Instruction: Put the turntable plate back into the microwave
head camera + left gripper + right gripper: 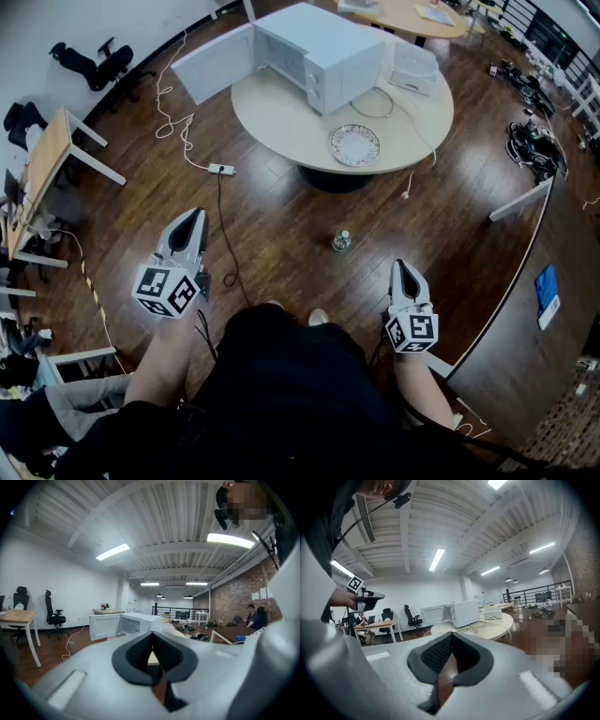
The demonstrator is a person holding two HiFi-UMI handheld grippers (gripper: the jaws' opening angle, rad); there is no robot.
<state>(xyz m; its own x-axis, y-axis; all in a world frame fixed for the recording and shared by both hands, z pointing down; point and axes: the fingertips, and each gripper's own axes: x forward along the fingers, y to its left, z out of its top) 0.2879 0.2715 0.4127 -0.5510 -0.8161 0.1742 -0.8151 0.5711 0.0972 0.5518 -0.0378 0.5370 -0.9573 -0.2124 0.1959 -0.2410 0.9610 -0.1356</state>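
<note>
**Start state: plate out on desk, both tongs empty**

Left tongs (pixel 194 217) and right tongs (pixel 403 267): both shut, nothing between the jaws. Held about level over the floor, well apart from the desk (pixel 281 117).

Plate (pixel 355 144): flat on the desk near its front edge, just beside the microwave (pixel 319 52), off its right front corner in the head view. Apparently not touching it. Round, so no long axis to line up with; rim grip possible from any side.

Door (pixel 217 63): swung wide open to the left. Cavity facing front-left, away from the plate.

Key relation: plate ahead and a little right of centre, so nearer the right tongs. In the right gripper view, almost dead in line above the jaws. Left tongs aimed more at the open door and cavity.

Judgement: task at its very beginning. Next, probably: walk up, open the right tongs, take the near rim, carry leftward round the front corner into the cavity.

Bottle (pixel 341 241): upright on the floor, right in the walking line. Possible kick hazard.
</note>
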